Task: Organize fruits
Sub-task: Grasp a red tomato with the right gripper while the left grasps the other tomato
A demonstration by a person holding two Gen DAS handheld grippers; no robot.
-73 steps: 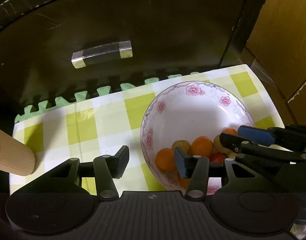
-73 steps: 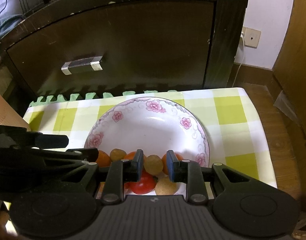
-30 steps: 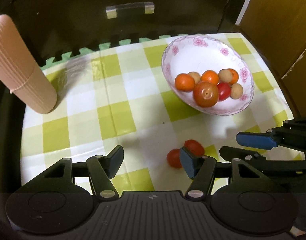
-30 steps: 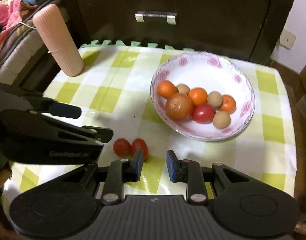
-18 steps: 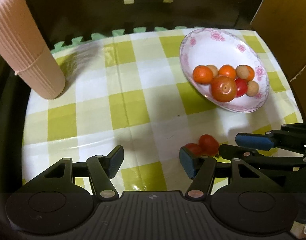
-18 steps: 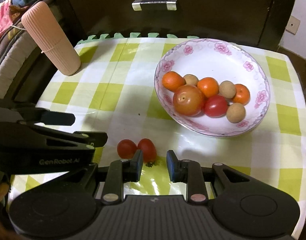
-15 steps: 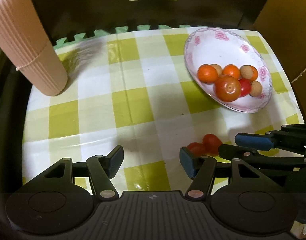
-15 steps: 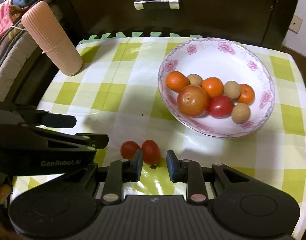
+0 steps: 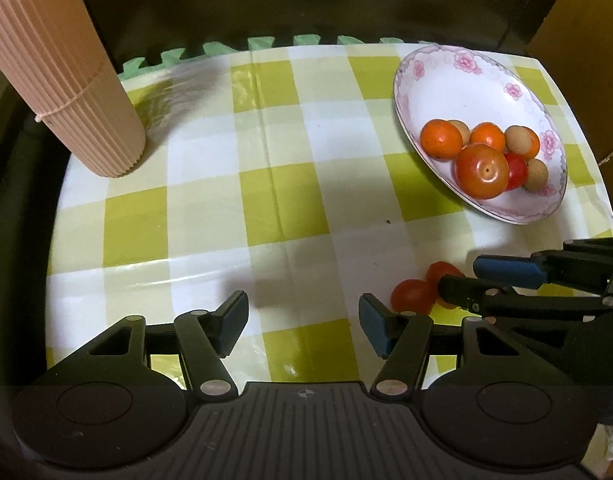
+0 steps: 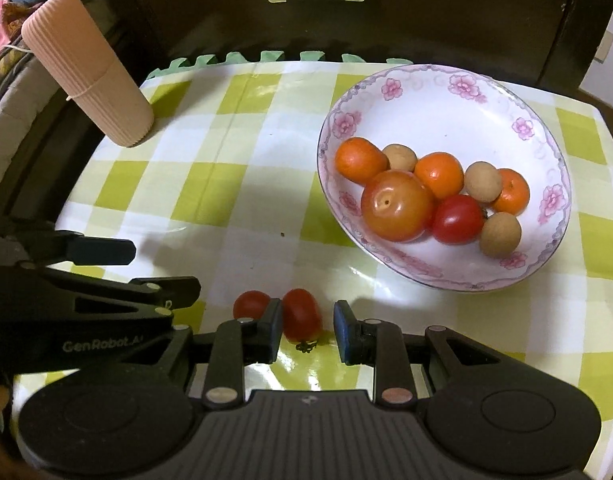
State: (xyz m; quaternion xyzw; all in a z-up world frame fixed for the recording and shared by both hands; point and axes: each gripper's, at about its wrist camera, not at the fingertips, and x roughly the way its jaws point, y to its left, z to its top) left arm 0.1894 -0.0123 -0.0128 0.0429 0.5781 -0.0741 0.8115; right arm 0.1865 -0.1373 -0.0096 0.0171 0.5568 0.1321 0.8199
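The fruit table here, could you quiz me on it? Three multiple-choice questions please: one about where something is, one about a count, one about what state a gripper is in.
1. Where are the two small red tomatoes?
A. In the bowl
B. On the checked cloth, in front of the bowl
C. Beside the pink ribbed cylinder

2. How many pieces of fruit lie in the flowered bowl?
A. Four
B. Eight
C. Twelve

3. What state is the right gripper in?
A. Open, with one tomato between its fingers
B. Shut on a tomato
C. Shut on nothing

Answers:
1. B: both sit on the cloth, outside the bowl's rim.
2. B: three orange ones, three tan ones, a big orange-red tomato and a red tomato.
3. A: a gap shows between the tomato and the far finger.
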